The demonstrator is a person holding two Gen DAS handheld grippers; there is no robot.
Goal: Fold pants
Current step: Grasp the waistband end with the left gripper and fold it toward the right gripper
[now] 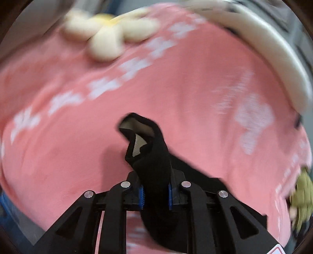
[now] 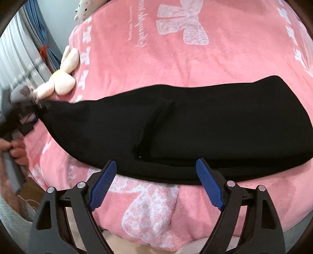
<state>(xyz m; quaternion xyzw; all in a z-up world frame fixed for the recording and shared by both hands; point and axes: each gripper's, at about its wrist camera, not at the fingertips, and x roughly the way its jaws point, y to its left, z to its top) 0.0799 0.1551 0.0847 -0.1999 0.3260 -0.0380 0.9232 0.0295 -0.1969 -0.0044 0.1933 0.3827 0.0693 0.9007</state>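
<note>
Black pants (image 2: 195,127) lie lengthwise across a pink blanket (image 2: 176,58), doubled over into a long band. My left gripper (image 1: 156,187) is shut on one end of the pants (image 1: 152,156), and the pinched fabric stands up between the blue pads, showing a pale lining. In the right wrist view that left gripper (image 2: 29,111) is a blur at the pants' left end, held by a hand (image 2: 15,148). My right gripper (image 2: 156,162) stands open at the pants' near edge, its blue pads (image 2: 103,185) spread wide with nothing pinched.
A cream flower-shaped plush toy (image 2: 60,78) lies on the blanket's left edge near the held end, and shows blurred in the left wrist view (image 1: 109,33). Another white plush (image 2: 84,9) sits at the far left corner. Curtains (image 2: 19,48) hang beyond the bed's left side.
</note>
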